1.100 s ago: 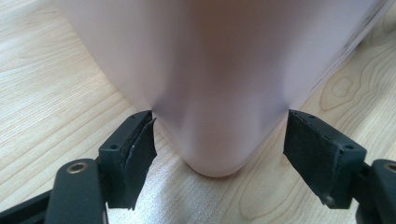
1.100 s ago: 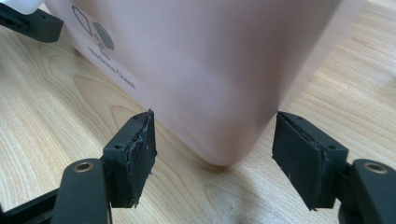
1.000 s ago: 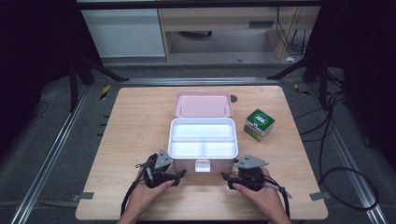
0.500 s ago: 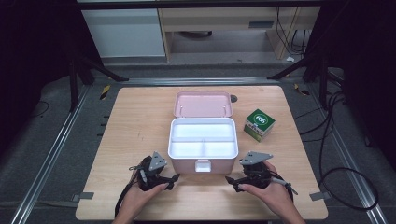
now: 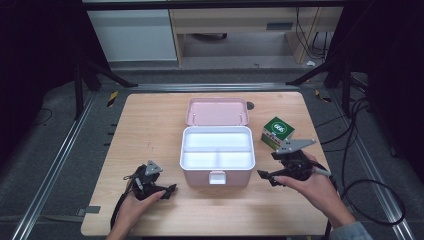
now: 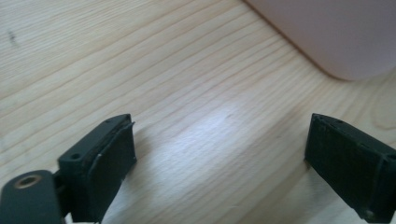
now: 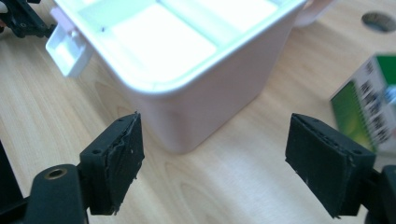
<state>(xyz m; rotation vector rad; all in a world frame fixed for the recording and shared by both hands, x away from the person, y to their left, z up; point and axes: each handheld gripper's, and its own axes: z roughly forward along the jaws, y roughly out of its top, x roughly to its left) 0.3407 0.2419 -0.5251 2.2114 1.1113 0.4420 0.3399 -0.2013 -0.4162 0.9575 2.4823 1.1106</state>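
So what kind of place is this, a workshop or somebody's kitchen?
Most likely a lab's recording station, not a kitchen. A bare wooden table stands on metal rails, cables trail over the dark floor, and a person works hand-held grippers beside an open pink box.

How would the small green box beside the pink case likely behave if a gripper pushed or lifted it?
The green box looks like printed cardboard, so probably light and apt to slide on the smooth wooden table. Its flat faces suggest it won't roll. Thin walls may dent under a hard squeeze.
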